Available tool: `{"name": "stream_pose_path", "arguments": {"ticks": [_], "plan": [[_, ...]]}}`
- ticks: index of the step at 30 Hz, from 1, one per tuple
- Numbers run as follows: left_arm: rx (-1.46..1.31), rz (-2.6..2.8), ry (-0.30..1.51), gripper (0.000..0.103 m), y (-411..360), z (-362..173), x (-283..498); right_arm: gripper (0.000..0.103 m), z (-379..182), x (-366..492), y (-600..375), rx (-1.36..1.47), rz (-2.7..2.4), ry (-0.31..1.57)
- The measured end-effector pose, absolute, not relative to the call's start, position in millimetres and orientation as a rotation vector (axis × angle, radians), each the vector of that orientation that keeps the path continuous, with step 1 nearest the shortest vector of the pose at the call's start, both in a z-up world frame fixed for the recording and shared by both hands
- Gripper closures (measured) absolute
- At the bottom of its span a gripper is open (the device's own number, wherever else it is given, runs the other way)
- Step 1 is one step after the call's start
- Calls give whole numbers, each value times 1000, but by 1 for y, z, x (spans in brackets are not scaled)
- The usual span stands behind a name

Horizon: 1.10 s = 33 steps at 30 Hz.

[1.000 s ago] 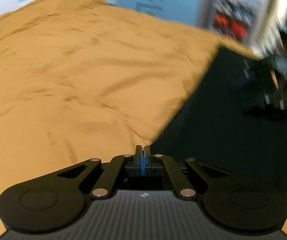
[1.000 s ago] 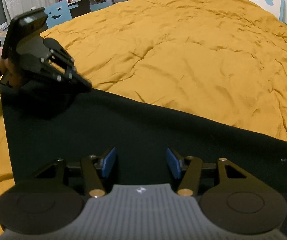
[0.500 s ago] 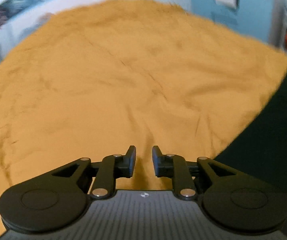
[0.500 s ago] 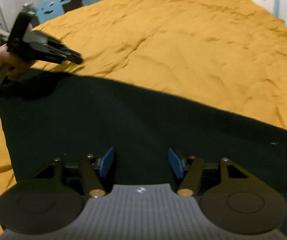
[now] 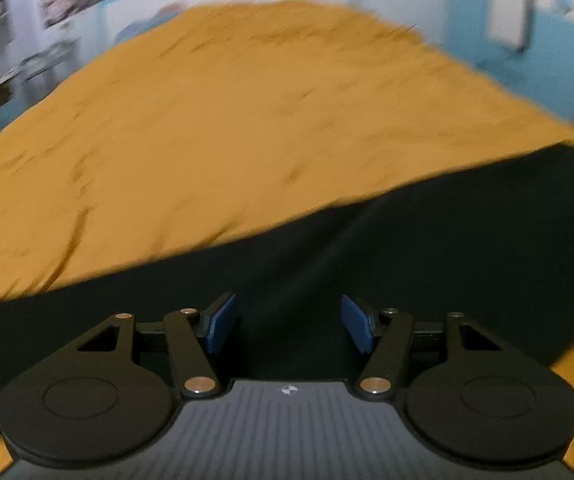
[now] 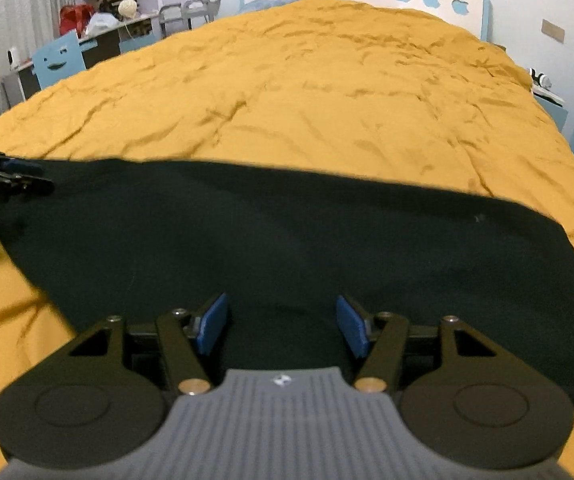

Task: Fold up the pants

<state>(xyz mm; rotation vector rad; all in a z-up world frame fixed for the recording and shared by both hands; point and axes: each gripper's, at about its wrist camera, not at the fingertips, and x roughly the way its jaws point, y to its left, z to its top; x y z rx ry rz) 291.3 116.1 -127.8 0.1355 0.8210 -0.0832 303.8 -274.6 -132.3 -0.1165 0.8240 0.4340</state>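
Pants (image 6: 287, 240) lie flat beneath right tool (image 6: 281, 326), jaws apart, gripping nothing.

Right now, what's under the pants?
The pants lie flat on the orange bedspread, which shows on all sides. Anything between them is covered and can't be seen.

The left gripper (image 5: 288, 328) points forward and down. Its two fingers are moving apart, and nothing is pinched between the blue pads (image 5: 218, 323). In the right wrist view the left gripper shows at the far left edge, lying almost level with its tips toward the right. The right gripper (image 6: 283, 325) also points forward and down. Its fingers (image 6: 352, 326) stand wide apart and hold nothing. No hand or sleeve can be made out clearly.
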Motion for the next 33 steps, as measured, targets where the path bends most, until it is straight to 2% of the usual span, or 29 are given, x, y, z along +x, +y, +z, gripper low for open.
{"name": "stream_pose_path", "arguments": {"ticks": [5,8,15,18,20,25,33], "plan": [[-76,113,865,31,181,-127,303,45,-135,285,-282,-145,422,861],[-90,327,867,31,218,-121,299,45,-129,279,-282,-157,395,887],[-330,533,766,32,296,-100,256,45,-107,272,-246,-133,407,808],[-373,562,718,29,309,-94,243,45,-100,278,-207,-115,456,771],[-408,606,696,21,319,-95,235,45,-98,284,-176,-90,496,760],[-671,625,627,23,360,-118,199,45,-98,291,-90,-61,617,752],[-803,606,528,22,371,-113,165,45,-108,310,38,9,667,748]]}}
